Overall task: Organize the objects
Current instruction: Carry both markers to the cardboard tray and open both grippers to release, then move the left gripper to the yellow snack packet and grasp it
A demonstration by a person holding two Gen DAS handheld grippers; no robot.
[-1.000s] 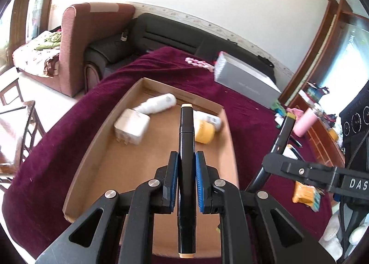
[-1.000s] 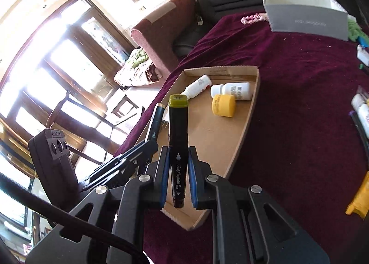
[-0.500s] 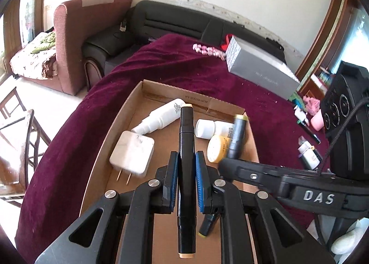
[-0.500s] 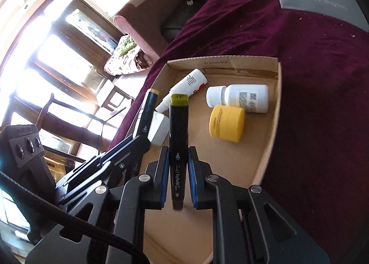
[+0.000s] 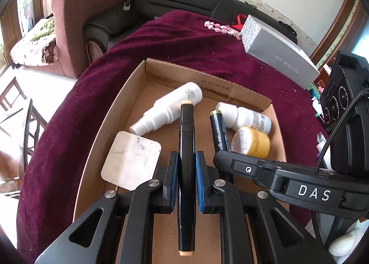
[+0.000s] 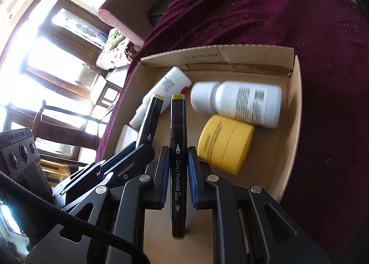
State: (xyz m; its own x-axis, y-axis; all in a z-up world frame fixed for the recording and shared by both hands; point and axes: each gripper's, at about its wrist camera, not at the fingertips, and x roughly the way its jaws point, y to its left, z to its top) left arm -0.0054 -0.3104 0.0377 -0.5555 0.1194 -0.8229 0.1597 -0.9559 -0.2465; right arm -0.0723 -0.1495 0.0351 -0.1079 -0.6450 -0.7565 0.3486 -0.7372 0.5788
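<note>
- Left claw (image 5: 186, 169) clamped on a black marker with beige end caps (image 5: 186, 148), held lengthwise over the cardboard tray (image 5: 101, 123).
- Right claw (image 6: 177, 167) clamped on a black marker with olive-yellow caps (image 6: 177, 139), also over the tray, at 3 o'clock from the left claw.
- In the tray, left wrist view: white spray bottle (image 5: 170, 107) at 12 o'clock, white charger plug (image 5: 131, 160) at 9 o'clock, white pill bottle (image 5: 246, 116) and yellow jar (image 5: 251, 141) at 2 o'clock, the two touching.
- Tray sits on the maroon cloth (image 5: 184, 42) covering the desk.
- Grey box (image 5: 279, 58) on the cloth at 1 o'clock, well apart from the tray.
</note>
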